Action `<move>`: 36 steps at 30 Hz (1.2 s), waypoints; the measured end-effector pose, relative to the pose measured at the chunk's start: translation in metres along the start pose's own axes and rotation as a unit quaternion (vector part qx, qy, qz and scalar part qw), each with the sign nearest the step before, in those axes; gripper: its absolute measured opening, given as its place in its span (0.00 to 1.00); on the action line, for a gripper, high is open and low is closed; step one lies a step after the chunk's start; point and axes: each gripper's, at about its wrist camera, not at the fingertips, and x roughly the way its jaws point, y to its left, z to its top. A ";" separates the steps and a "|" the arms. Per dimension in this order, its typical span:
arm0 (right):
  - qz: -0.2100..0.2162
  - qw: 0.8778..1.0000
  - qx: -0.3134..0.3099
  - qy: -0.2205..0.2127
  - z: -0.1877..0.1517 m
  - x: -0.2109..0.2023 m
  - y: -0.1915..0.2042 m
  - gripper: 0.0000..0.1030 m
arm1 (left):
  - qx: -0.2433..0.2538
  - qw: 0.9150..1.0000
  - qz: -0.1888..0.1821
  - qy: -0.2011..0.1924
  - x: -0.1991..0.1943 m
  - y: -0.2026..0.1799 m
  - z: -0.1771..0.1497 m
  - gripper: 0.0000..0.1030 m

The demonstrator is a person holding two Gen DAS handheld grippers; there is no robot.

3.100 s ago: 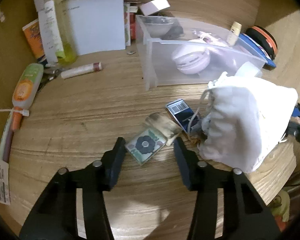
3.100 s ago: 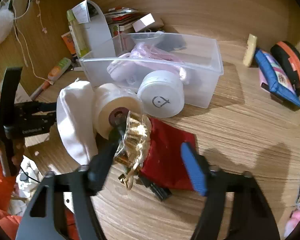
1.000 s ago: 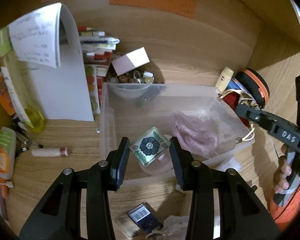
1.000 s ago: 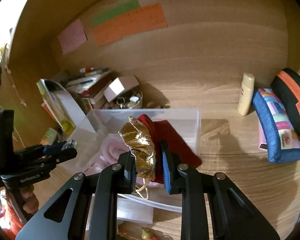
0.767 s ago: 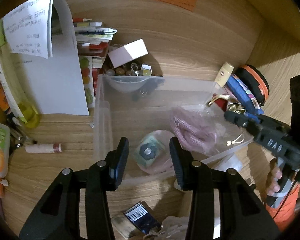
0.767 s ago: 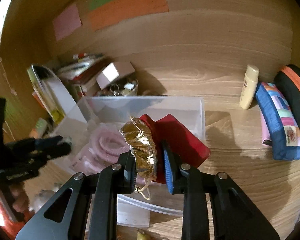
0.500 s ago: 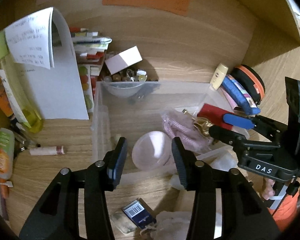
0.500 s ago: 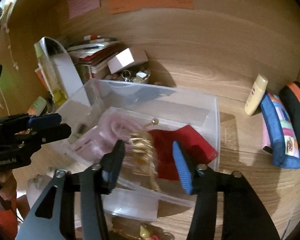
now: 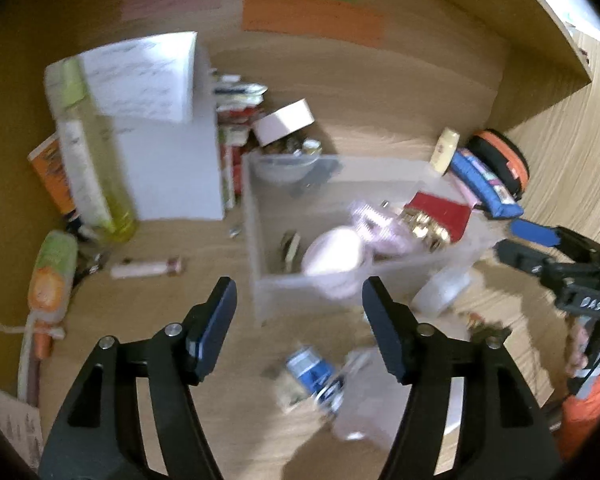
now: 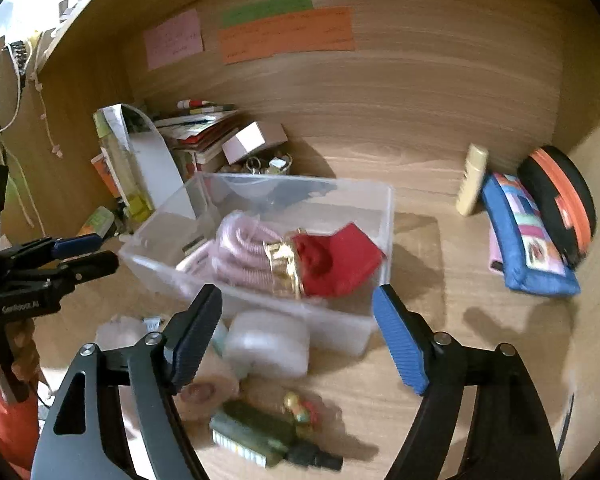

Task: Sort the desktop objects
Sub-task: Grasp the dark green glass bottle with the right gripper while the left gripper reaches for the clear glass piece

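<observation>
A clear plastic bin (image 9: 260, 248) (image 10: 384, 216) stands mid-desk. In it lie a red pouch with a gold top (image 10: 332, 260) (image 9: 436, 216), a pink coiled cord (image 10: 240, 248) and a round white case (image 9: 332, 252). My left gripper (image 9: 298, 328) is open and empty, held above the desk in front of the bin; it also shows at the left of the right wrist view (image 10: 84, 256). My right gripper (image 10: 298, 340) is open and empty, above the bin's near side; it shows at the right of the left wrist view (image 9: 528, 240).
In front of the bin lie a blue barcoded packet (image 9: 312, 368), a white cloth bag (image 9: 364, 412), a tape roll (image 10: 204, 392), a white box (image 10: 268, 344) and a dark green item (image 10: 260, 436). Bottles and papers (image 9: 152, 152) stand left; pencil cases (image 10: 528, 232) right.
Both grippers have opened and pulled back from the bin. The patterned round tin dropped from my left gripper into the bin, and the red and gold pouch dropped from my right gripper into it.
</observation>
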 end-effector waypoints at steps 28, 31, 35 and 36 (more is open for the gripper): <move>-0.006 0.994 0.078 0.083 -0.093 0.013 0.000 0.76 | 0.034 0.993 0.038 0.102 0.036 0.011 -0.077 0.64; 0.001 0.994 0.070 0.088 -0.092 0.017 0.005 0.77 | 0.035 0.994 0.037 0.100 0.040 0.010 -0.074 0.64; -0.016 0.994 0.057 0.095 -0.089 0.025 0.012 0.80 | 0.036 0.993 0.037 0.102 0.042 0.010 -0.072 0.63; -0.017 0.994 0.058 0.095 -0.088 0.026 0.011 0.80 | 0.038 0.993 0.037 0.102 0.042 0.010 -0.071 0.62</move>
